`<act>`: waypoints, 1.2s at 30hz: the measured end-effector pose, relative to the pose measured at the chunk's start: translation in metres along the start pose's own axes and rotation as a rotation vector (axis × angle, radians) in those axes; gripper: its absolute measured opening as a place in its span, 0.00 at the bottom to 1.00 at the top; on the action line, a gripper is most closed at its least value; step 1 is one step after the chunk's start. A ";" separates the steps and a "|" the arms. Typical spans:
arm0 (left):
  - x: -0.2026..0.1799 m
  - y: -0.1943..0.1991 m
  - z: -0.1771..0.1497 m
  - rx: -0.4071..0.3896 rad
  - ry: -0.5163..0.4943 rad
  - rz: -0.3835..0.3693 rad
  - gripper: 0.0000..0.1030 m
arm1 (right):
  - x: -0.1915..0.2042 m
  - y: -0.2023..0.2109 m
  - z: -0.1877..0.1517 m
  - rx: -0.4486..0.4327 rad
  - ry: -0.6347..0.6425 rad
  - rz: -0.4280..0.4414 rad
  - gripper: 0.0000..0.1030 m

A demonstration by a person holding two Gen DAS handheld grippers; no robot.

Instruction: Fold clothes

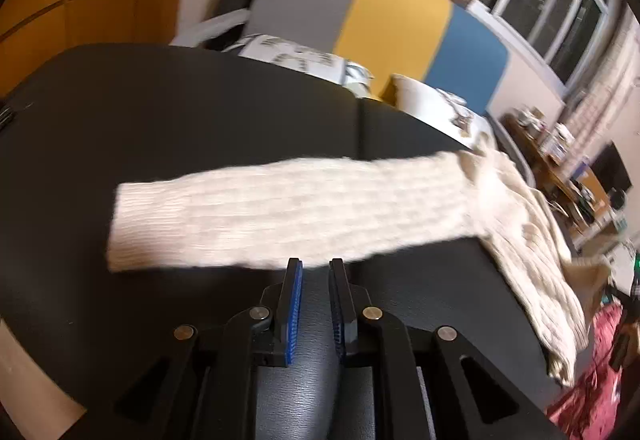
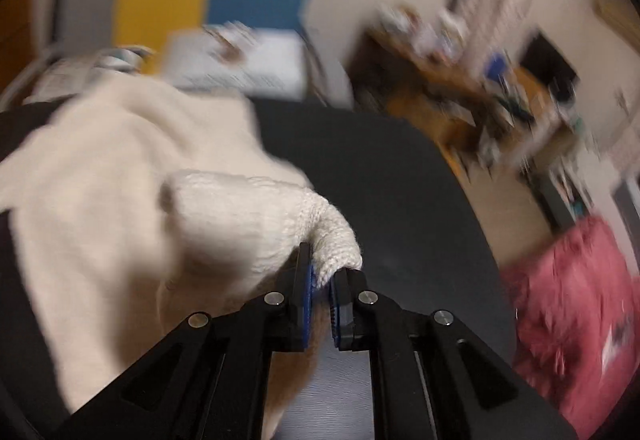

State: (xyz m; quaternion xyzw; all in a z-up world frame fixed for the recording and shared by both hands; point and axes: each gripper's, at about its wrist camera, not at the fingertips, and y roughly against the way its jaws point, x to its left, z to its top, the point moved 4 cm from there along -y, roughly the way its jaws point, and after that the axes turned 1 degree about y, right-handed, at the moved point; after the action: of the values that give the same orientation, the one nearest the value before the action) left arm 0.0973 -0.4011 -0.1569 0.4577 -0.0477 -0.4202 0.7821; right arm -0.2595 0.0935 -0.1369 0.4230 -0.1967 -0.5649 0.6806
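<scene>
I've got the cream knit sweater (image 1: 520, 224) lying across the dark table (image 1: 180, 120), body toward the far right edge w/ part of it draped over that edge. 1 sleeve (image 1: 280, 216) runs flat along the table to the left, cuff end free.

Right gripper (image 2: 321, 272): pinched down on a bunched bit of the knit, prob. the other sleeve's cuff or a hem corner (image 2: 332, 248); the right wrist view is smeared w/ motion blur, so I can't say which. The fabric sits between the blue pads, lifted off the table, w/ the rest of the sweater trailing to the left in that view.

Left gripper (image 1: 315, 268): jaws narrow, only a slim gap, nothing in them. Tips sit just beside the near edge of the flat sleeve, maybe touching it, not gripping.

Step as I read it: early, 1st fold, bringing the pinched part across the body. Flat sleeve not yet folded in.

Next move needs: carry the held fabric over the torso w/o dragging the whole sweater further off the edge, lay it flat, let go. Left should open up and take the flat sleeve near the cuff, or pin the body while right pulls. Loose knit stretches, so slow pull.
</scene>
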 end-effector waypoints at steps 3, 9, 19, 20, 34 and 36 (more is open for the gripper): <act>0.034 0.014 0.009 -0.043 0.052 0.061 0.12 | -0.023 -0.006 -0.003 0.011 -0.082 -0.021 0.11; 0.109 0.026 0.014 -0.050 0.112 0.252 0.12 | 0.070 0.046 0.015 -0.228 0.156 0.098 0.53; 0.134 -0.021 0.020 0.058 0.194 0.124 0.27 | 0.277 0.009 0.053 -0.099 0.507 0.449 0.59; 0.132 -0.027 0.021 0.070 0.180 0.134 0.27 | 0.282 -0.001 0.057 -0.065 0.486 0.467 0.59; 0.115 -0.052 0.033 -0.025 0.013 0.342 0.08 | 0.289 -0.066 0.047 0.193 0.284 0.535 0.80; 0.122 -0.057 0.042 -0.014 0.031 0.368 0.08 | 0.303 -0.063 0.043 0.213 0.279 0.547 0.91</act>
State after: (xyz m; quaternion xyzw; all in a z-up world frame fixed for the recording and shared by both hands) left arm 0.1214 -0.5277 -0.2137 0.4420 -0.1155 -0.2634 0.8496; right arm -0.2433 -0.2050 -0.2264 0.4968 -0.2659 -0.2738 0.7794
